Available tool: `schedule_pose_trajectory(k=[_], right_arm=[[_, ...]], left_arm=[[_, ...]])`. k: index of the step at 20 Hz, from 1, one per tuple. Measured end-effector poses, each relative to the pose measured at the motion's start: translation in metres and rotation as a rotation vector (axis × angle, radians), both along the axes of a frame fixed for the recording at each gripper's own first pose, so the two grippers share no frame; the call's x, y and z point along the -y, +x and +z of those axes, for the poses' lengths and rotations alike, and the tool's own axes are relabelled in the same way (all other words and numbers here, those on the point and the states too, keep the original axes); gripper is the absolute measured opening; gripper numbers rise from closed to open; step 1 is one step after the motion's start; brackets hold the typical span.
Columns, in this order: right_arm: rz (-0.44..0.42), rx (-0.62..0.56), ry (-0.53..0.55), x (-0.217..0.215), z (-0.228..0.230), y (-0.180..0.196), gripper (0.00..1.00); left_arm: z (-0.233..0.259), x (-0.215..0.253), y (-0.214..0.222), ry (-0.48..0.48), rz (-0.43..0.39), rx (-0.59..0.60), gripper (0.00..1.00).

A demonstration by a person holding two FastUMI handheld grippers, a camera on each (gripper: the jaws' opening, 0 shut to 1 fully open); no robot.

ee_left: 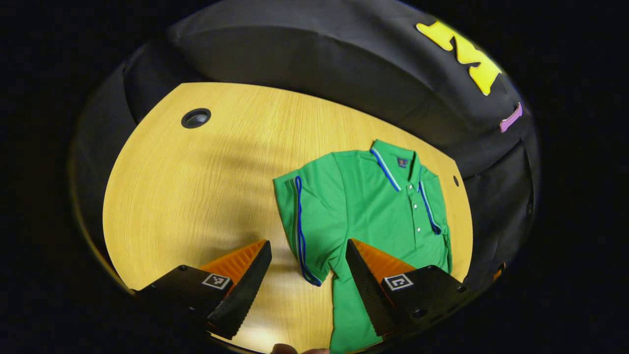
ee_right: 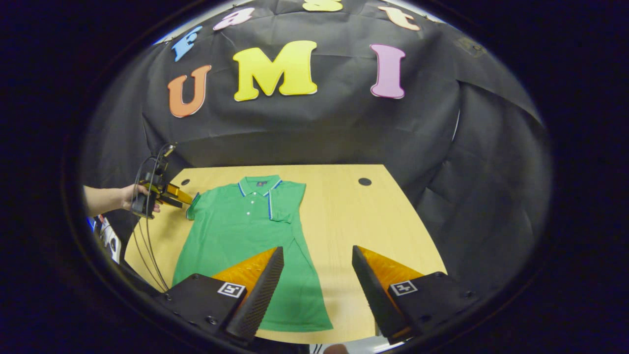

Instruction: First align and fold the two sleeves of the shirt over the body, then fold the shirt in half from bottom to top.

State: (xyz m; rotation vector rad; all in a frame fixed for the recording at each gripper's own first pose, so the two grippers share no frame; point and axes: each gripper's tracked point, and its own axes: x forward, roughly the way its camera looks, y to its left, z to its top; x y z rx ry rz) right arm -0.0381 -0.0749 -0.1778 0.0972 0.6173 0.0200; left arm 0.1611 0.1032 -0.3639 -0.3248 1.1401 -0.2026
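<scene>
A green polo shirt (ee_left: 363, 206) with blue-and-white trim lies flat, collar away, on the wooden table (ee_left: 196, 196). In the left gripper view its spread sleeve (ee_left: 302, 226) lies just ahead of my open left gripper (ee_left: 307, 250), which hovers above it with nothing between the fingers. In the right gripper view the shirt (ee_right: 236, 236) has its right-hand sleeve (ee_right: 286, 200) folded over the body. A hand holds the left gripper (ee_right: 183, 197) at the shirt's other sleeve (ee_right: 192, 206). My right gripper (ee_right: 317, 255) is open over the shirt's lower right edge.
The table has round cable holes (ee_left: 195, 118) (ee_right: 364, 181). Black cloth walls close in behind and beside it. Cables (ee_right: 142, 241) hang from the left gripper past the table's left edge. Bare wood (ee_right: 354, 216) lies right of the shirt.
</scene>
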Motion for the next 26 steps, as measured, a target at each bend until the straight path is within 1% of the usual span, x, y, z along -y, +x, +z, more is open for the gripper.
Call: schedule_pose_trajectory(k=[1,2,3,4,5,6,7,8,9,10,11,12,13,14,15,16,17,18,19,21,22,24,25,26], right_arm=[[-0.013,-0.008,0.007,0.003,-0.004,-0.005,0.91],[-0.024,-0.018,0.019,0.002,-0.009,-0.009,0.95],[-0.030,-0.029,0.031,0.003,-0.012,-0.014,0.95],[-0.034,-0.035,0.038,0.002,-0.016,-0.015,0.91],[-0.035,-0.040,0.040,0.002,-0.017,-0.016,0.91],[-0.036,-0.042,0.039,0.003,-0.018,-0.017,0.87],[-0.039,-0.041,0.040,0.004,-0.019,-0.016,0.91],[-0.042,-0.040,0.042,0.004,-0.018,-0.016,0.87],[-0.044,-0.041,0.046,0.003,-0.019,-0.016,0.87],[-0.046,-0.043,0.048,0.003,-0.020,-0.016,0.91],[-0.049,-0.048,0.045,0.004,-0.022,-0.016,0.91],[-0.050,-0.051,0.041,0.004,-0.024,-0.016,0.91],[-0.052,-0.051,0.029,0.006,-0.025,-0.015,0.91],[-0.050,-0.038,0.020,0.006,-0.021,-0.013,0.91],[-0.047,-0.021,0.012,0.006,-0.016,-0.011,0.87],[-0.040,-0.010,0.004,0.005,-0.014,-0.010,0.91],[-0.035,-0.008,-0.002,0.005,-0.013,-0.011,0.87],[-0.034,-0.008,-0.004,0.006,-0.015,-0.011,0.91],[-0.034,-0.001,-0.006,0.006,-0.013,-0.010,0.91],[-0.028,0.020,-0.010,0.005,-0.010,-0.009,0.91],[-0.026,0.030,-0.011,0.004,-0.009,-0.009,0.87],[-0.019,0.043,-0.006,0.003,-0.008,-0.009,0.87],[-0.021,0.042,-0.003,0.003,-0.010,-0.011,0.91],[-0.020,0.035,0.003,0.004,-0.012,-0.014,0.91]], left_arm=[[-0.006,0.001,0.000,0.011,-0.015,-0.021,1.00],[-0.011,0.002,0.001,0.025,-0.033,-0.033,0.96],[-0.015,0.001,0.004,0.044,-0.044,-0.036,0.96],[-0.020,-0.001,0.009,0.065,-0.051,-0.038,0.95],[-0.023,-0.004,0.010,0.088,-0.056,-0.048,0.93],[-0.024,-0.005,0.014,0.100,-0.064,-0.040,0.86],[-0.024,-0.005,0.016,0.107,-0.069,-0.039,0.82],[-0.025,-0.007,0.017,0.117,-0.066,-0.045,0.77],[-0.026,-0.009,0.017,0.128,-0.064,-0.053,0.74],[-0.027,-0.011,0.016,0.144,-0.065,-0.059,0.66],[-0.029,-0.015,0.016,0.168,-0.064,-0.066,0.63],[-0.030,-0.017,0.017,0.183,-0.060,-0.071,0.52],[-0.031,-0.017,0.015,0.187,-0.045,-0.083,0.39],[-0.031,-0.009,0.014,0.154,-0.032,-0.089,0.00],[-0.028,-0.005,0.012,0.135,-0.020,-0.095,0.05],[-0.027,-0.007,0.013,0.128,-0.005,-0.090,0.04],[-0.023,-0.008,0.014,0.125,0.005,-0.074,0.03],[-0.017,-0.009,0.017,0.126,0.008,-0.052,0.03],[-0.010,-0.010,0.020,0.131,0.004,-0.030,0.03],[0.005,-0.006,0.027,0.137,-0.011,0.010,0.03],[0.011,-0.001,0.028,0.141,-0.021,0.024,0.03],[0.021,0.010,0.028,0.161,-0.050,0.036,0.03],[0.028,0.019,0.030,0.159,-0.066,0.054,0.04],[0.035,0.027,0.034,0.166,-0.083,0.072,0.03]])
